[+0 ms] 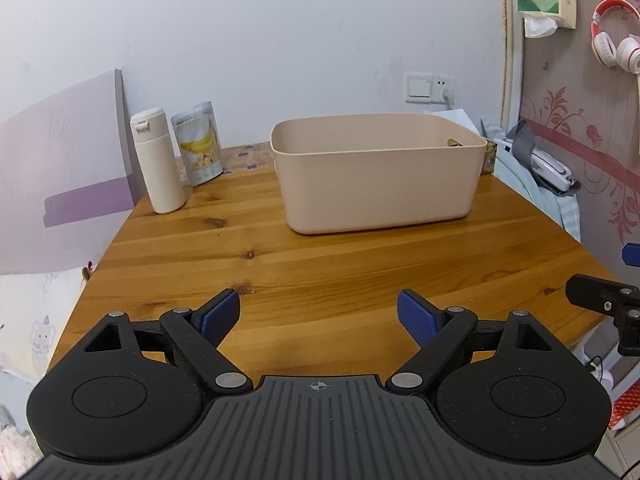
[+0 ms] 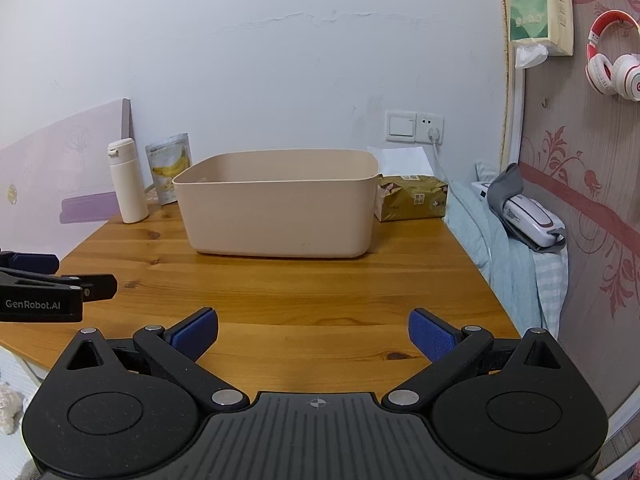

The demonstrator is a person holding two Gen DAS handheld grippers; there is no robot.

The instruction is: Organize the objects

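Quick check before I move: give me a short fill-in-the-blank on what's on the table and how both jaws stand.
1. The white bottle stands ____ on the wooden table.
2. The banana snack pouch leans beside the ____.
3. Both the left gripper and right gripper have jaws that are ____.
4. The tissue pack sits behind the beige ____.

Answers: upright; bottle; open; bin

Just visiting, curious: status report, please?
Left gripper and right gripper open, empty. Bottle and banana-chip pouch beside pink bin. Path clear.
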